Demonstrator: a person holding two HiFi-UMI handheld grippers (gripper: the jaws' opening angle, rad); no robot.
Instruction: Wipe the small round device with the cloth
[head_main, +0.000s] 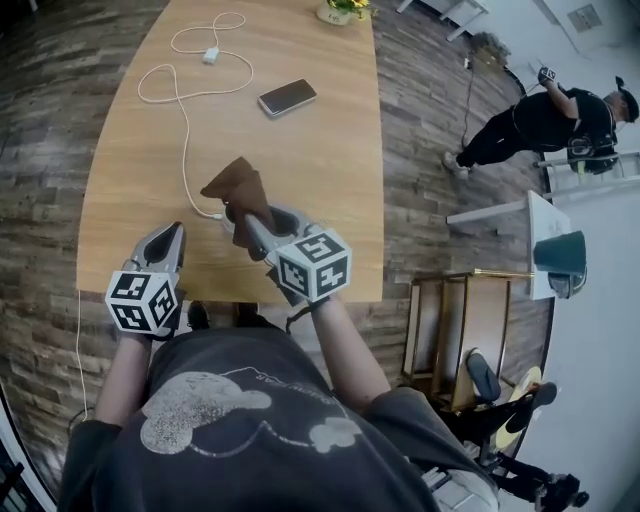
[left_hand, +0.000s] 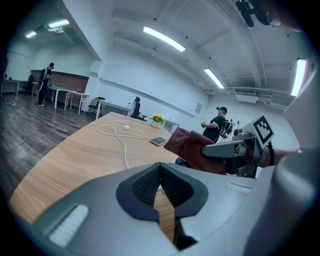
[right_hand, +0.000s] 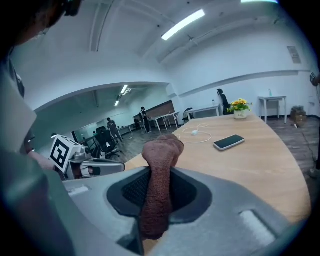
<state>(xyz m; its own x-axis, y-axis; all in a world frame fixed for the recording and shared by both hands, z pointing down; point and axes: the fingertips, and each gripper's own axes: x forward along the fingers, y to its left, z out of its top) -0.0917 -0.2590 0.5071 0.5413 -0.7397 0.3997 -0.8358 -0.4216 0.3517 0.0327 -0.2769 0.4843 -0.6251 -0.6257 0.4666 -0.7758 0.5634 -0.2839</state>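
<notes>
At the left, the left gripper (head_main: 170, 234) hovered over the near edge of the wooden table (head_main: 330, 190), its jaws drawn together to a thin slit with nothing between them. Its marker cube (head_main: 143, 300) carried only black-and-white squares, no words. A white cable (head_main: 183, 120) looped across the table, its near end running under the cloth and out of sight. The small round device (left_hand: 181, 161) sat on the table right under the cloth, showing only as a dark sliver, too covered to make out its form or any label. The brown cloth (head_main: 240, 185) stood pinched in the closed jaws of the right gripper (head_main: 250, 226) and draped over the device. Farther right lay a phone (head_main: 287, 97), screen dark, with no brand legible. A flower pot (head_main: 340, 10) was cut off by the top edge. A person (head_main: 545, 122) stood well off on the floor.
</notes>
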